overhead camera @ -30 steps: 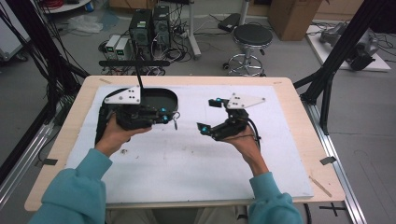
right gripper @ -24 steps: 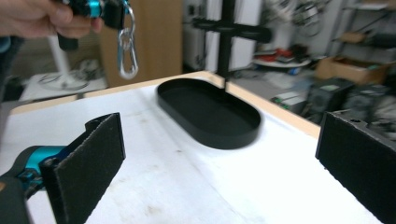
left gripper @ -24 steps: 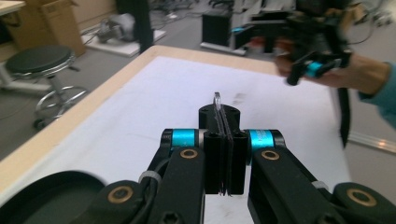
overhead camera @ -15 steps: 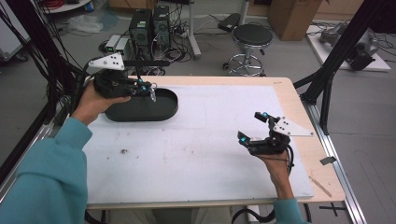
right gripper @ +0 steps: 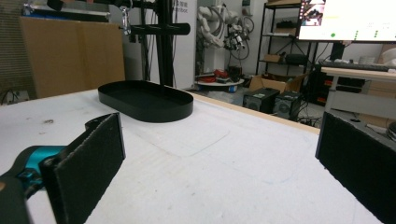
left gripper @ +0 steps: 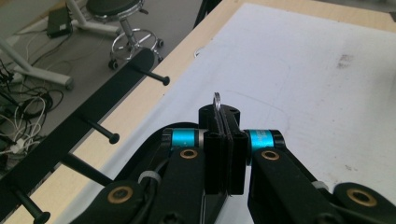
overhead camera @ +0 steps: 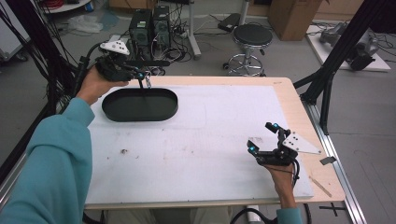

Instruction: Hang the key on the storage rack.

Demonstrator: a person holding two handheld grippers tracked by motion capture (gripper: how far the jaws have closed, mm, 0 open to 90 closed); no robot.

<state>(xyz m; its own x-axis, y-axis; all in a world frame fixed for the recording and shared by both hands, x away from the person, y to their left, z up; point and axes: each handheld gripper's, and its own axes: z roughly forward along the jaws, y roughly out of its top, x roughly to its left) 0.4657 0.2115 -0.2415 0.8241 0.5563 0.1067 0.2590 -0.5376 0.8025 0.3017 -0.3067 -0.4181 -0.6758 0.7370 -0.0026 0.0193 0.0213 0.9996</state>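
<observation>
1. My right gripper [overhead camera: 263, 141] sits low over the near right part of the white table [overhead camera: 210, 154]. Jaws wide apart, nothing between the pads, bare white top ahead of them in the right gripper view.
2. My right hand [overhead camera: 280, 175] comes in from the bottom edge; the grey plate on that gripper points toward the table's right rim.
3. Mid table: bare white surface with a few small dark specks on the left half.
4. Far left: black oval tray [overhead camera: 140, 104] lying flat on the table, shallow wall, well apart from my right gripper.
5. My left gripper [overhead camera: 140, 74] is raised over the tray's far rim. Jaws pressed together on a small metal ring [left gripper: 217, 99]; the ring's top pokes out above the pads in the left gripper view, and something small hangs below it in the high view.
6. Just beyond it: black rack [left gripper: 100, 100] with pegs sticking out, at the table's far edge. Ring is near the pegs, not on 1.
</observation>
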